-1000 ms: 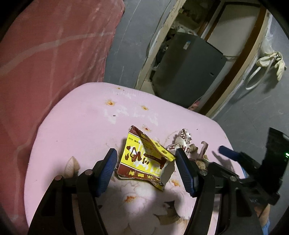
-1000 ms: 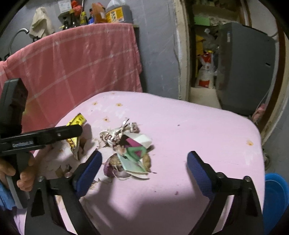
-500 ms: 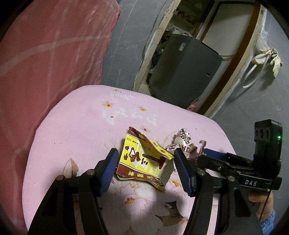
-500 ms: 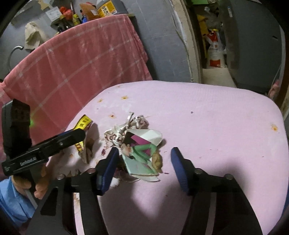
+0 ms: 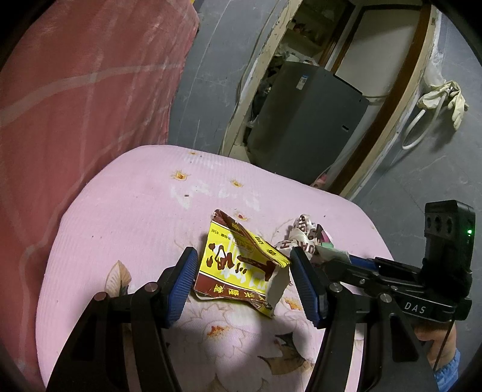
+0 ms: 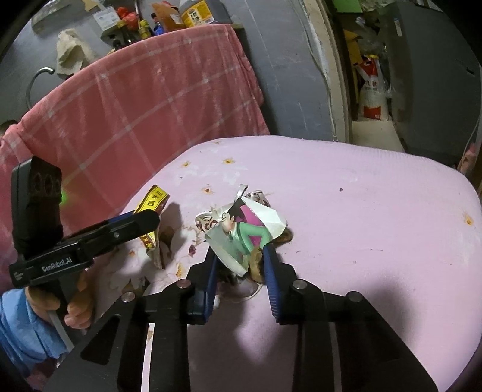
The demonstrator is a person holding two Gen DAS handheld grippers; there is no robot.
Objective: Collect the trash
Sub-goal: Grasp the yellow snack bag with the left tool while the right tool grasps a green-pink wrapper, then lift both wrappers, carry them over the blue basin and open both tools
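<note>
A crumpled yellow and brown snack packet lies on the pink padded seat. My left gripper straddles it, jaws close to both sides but with small gaps. In the right wrist view the packet shows edge-on by the left gripper's finger. My right gripper is shut on a white wrapper with a cartoon figure, part of a small pile with a printed paper strip. That pile also shows in the left wrist view.
A pink checked cloth hangs behind the seat. A doorway with a dark grey cabinet and a white sack lies beyond. Bottles stand on a shelf above the cloth. A rag and hose hang on the wall.
My right gripper moved forward onto the pile and closed from wide open to gripping the cartoon wrapper. My left gripper's jaws narrowed around the yellow packet.
</note>
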